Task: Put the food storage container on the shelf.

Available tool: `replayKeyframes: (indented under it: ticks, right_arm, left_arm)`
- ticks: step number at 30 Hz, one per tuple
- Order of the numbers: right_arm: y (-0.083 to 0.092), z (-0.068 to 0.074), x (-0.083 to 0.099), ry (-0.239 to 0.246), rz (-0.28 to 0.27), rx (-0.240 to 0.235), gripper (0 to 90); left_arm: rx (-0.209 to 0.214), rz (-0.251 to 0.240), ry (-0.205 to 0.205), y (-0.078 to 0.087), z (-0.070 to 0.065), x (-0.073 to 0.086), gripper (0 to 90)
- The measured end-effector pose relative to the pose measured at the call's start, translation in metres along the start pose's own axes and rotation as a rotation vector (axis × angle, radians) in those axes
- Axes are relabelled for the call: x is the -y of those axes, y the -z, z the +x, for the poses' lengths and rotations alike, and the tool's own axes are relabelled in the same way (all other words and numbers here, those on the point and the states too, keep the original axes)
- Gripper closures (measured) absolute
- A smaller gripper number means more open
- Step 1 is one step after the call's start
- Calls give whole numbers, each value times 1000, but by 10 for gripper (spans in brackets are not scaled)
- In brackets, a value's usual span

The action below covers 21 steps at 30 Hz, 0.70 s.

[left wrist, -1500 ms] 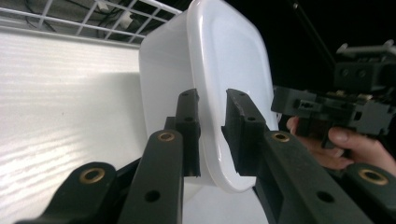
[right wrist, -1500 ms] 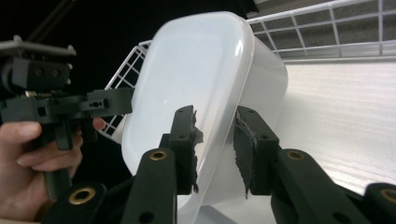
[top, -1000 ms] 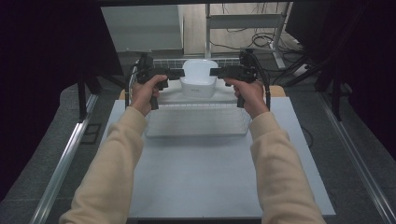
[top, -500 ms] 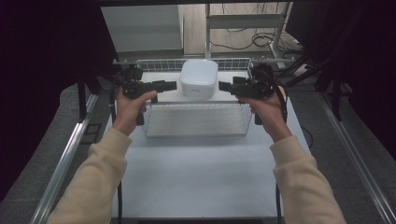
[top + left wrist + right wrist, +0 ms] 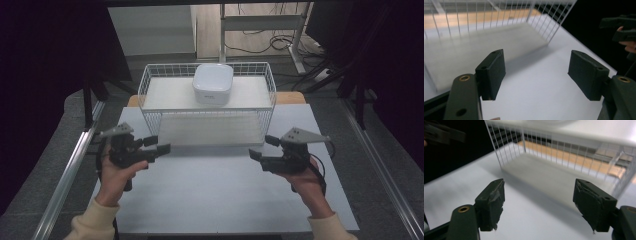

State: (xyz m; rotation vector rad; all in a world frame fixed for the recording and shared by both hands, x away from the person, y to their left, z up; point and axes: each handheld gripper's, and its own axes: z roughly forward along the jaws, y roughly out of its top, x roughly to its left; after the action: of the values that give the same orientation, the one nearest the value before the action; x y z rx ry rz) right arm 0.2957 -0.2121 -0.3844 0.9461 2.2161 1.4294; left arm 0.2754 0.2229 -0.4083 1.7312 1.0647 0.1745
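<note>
One wire rack (image 5: 207, 102) stands at 12 o'clock on the white table (image 5: 220, 200), its long axis running 9 to 3. One white box (image 5: 213, 83) sits on the rack's top shelf, near centre; the lower shelf is bare. Two grippers hover apart over the table: the left gripper (image 5: 161, 145) at 9, the right gripper (image 5: 260, 147) at 3, jaws wide open, holding nothing, pointing toward each other.
</note>
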Motion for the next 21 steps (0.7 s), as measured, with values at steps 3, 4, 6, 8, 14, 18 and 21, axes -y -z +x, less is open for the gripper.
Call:
replayKeyframes:
  ticks: [3, 4, 6, 8, 14, 18, 21]
  right_arm:
    - [1, -2, 29, -11, 25, 22, 243]
    - [0, -4, 39, -22, 31, 29, 242]
    - [-4, -8, 59, -54, 60, 38, 234]
    - [-8, -12, 75, -74, 76, 50, 232]
    - [-6, -20, 83, -86, 77, 85, 231]
    - [-4, -19, 83, -86, 48, 89, 230]
    - [-4, -19, 86, -68, 48, 99, 207]
  left_arm:
    - [-26, 33, -5, -3, 3, 23, 291]
    - [-28, 46, 0, -5, 4, 30, 289]
    - [-23, 60, 20, -9, 8, 41, 283]
    - [-19, 98, 24, -14, 11, 47, 273]
    - [-18, 116, 16, -14, 10, 53, 262]
    - [-23, 126, 15, -16, 13, 56, 261]
    - [-16, 141, 18, -19, 15, 60, 261]
